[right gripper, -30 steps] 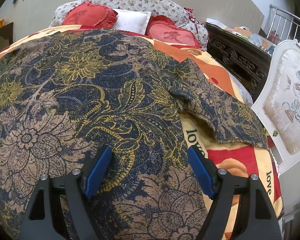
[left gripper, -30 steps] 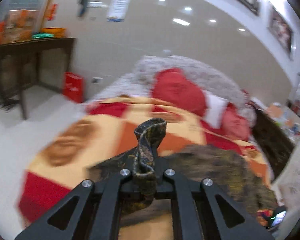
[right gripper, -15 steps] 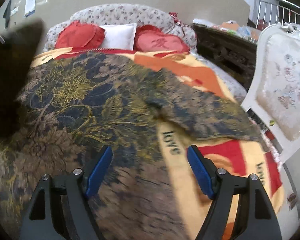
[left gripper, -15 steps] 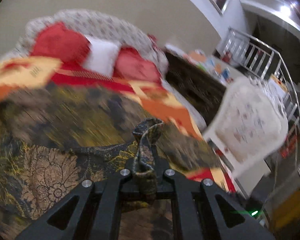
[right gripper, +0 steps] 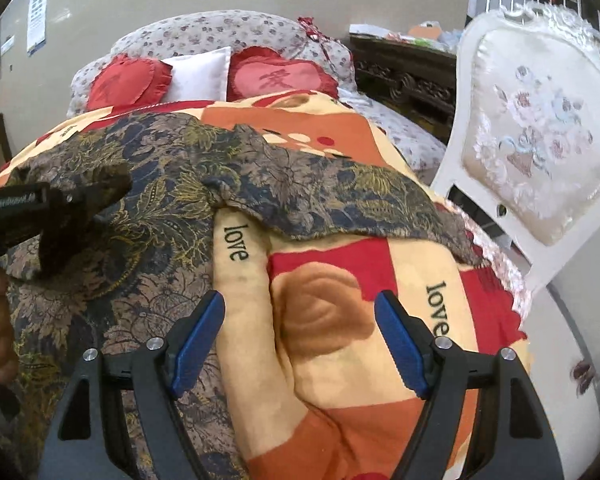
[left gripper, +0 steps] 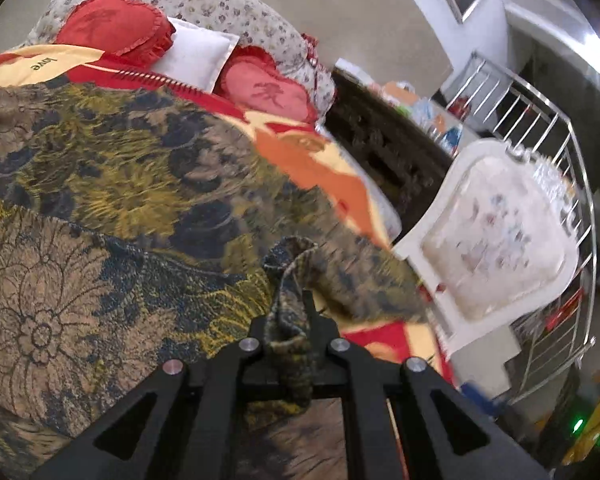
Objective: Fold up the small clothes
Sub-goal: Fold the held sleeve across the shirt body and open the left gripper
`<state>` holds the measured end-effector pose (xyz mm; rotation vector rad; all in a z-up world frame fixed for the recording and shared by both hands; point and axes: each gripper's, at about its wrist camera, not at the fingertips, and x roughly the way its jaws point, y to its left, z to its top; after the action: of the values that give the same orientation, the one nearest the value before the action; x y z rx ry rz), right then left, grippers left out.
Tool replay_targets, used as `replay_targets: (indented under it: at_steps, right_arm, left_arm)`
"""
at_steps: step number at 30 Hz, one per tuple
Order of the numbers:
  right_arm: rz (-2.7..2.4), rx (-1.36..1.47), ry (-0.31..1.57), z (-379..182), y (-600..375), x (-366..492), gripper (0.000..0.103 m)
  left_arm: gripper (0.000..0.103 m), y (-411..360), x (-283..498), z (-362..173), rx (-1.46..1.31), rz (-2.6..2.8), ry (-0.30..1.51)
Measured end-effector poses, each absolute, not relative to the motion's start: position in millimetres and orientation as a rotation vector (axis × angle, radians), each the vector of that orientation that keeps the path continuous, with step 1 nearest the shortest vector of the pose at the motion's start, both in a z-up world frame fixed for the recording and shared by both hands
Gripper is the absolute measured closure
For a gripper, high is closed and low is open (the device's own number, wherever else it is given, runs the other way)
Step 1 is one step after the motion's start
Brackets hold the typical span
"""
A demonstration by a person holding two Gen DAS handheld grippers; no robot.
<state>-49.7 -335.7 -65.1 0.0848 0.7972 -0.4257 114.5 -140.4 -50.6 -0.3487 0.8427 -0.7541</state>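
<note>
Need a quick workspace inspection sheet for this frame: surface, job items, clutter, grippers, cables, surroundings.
Surface: bed with red, orange and cream "love" blanket.
Job's things: dark floral garment spread on the blanket, sleeve lying out to the right.
Clutter: heart cushions, white pillow at the head.
Grippers: left gripper shut on a garment fold; right gripper open over the blanket, holding nothing.
Cables: nothing seen.
Surroundings: white upholstered chair, dark carved cabinet, metal railing.

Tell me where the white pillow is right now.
The white pillow sits at the head of the bed in the right wrist view, wedged between the two red heart cushions against the floral headboard.
</note>
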Motion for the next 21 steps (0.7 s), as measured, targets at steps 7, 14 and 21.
replay_targets:
  at_steps: [7, 14, 21]
  right_arm:
    - [-0.412, 0.102, 0.806, -67, -335, -51, 0.024]
    - [-0.35, 0.12, 0.789, -58, -340, -34, 0.024]
    - [-0.061, 0.083, 0.771, -54, -292, 29, 0.029]
  left_arm:
    - [0.062, -180, 82, -79, -0.185, -0.88, 0.968]
    - [0.047, -121, 48, -69, -0.098, -0.903, 0.938]
    - [0.051, 17, 125, -52, -0.136, -0.445, 0.821]
